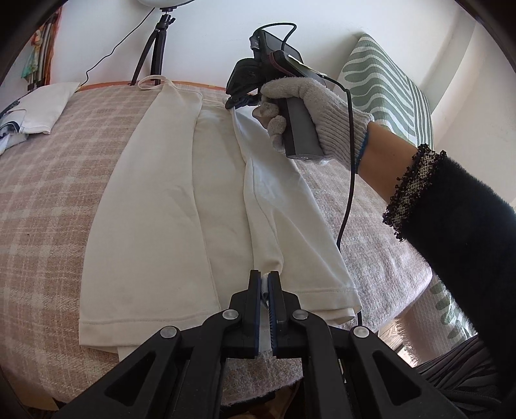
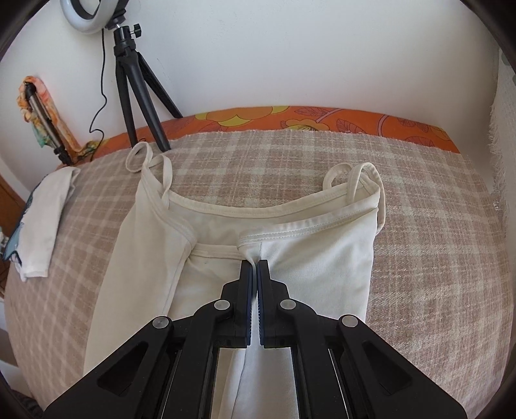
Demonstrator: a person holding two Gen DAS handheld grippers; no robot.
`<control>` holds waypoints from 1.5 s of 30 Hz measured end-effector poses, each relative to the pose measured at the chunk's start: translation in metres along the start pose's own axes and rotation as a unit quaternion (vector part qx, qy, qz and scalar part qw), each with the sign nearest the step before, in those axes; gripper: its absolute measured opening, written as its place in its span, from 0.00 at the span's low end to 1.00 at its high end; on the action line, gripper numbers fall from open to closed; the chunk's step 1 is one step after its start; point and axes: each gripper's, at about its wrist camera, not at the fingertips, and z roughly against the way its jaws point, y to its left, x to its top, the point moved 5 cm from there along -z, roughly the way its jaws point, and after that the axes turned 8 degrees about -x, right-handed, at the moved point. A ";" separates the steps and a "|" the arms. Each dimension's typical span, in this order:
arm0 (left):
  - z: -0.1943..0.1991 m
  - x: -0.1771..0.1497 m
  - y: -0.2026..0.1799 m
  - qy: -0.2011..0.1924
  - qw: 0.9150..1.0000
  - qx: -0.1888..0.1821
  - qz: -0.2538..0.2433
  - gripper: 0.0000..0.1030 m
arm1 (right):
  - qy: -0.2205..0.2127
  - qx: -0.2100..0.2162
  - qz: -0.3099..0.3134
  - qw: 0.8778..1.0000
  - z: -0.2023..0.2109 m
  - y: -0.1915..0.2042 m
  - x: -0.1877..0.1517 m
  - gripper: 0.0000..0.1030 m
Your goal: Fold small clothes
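A cream strap top (image 1: 161, 206) lies lengthwise on the plaid blanket (image 1: 48, 193), its left side folded inward. My left gripper (image 1: 264, 277) is shut on the hem end of the right side's edge, which is lifted over the middle. At the far end my right gripper (image 1: 240, 101), held by a gloved hand (image 1: 309, 100), pinches the same edge near the neckline. In the right wrist view the right gripper (image 2: 254, 264) is shut on the top (image 2: 322, 258) at its upper hem, with the thin straps (image 2: 354, 174) lying beyond it.
A black tripod (image 2: 135, 96) with a ring light (image 2: 84, 16) stands at the back left. A folded white garment (image 2: 42, 225) lies at the blanket's left edge. An orange flowered cover (image 2: 290, 121) shows behind, and a green-striped cushion (image 1: 387, 83) leans at the right.
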 end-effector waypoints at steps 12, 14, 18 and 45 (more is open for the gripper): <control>0.039 -0.003 0.012 -0.008 1.000 0.012 -0.021 0.23 | -0.028 0.030 -0.003 0.999 0.058 -0.015 -0.007 0.23; 0.052 -0.002 0.018 -0.013 0.999 0.019 -0.026 0.27 | -0.035 0.032 -0.007 0.999 0.079 -0.023 -0.014 0.23; 0.074 0.006 0.036 -0.017 0.999 0.037 -0.034 0.34 | -0.046 0.019 0.006 0.999 0.122 -0.033 -0.038 0.23; 0.061 -0.003 0.097 0.074 0.997 0.020 0.021 0.45 | 0.069 0.055 0.034 0.996 0.166 -0.018 -0.264 0.24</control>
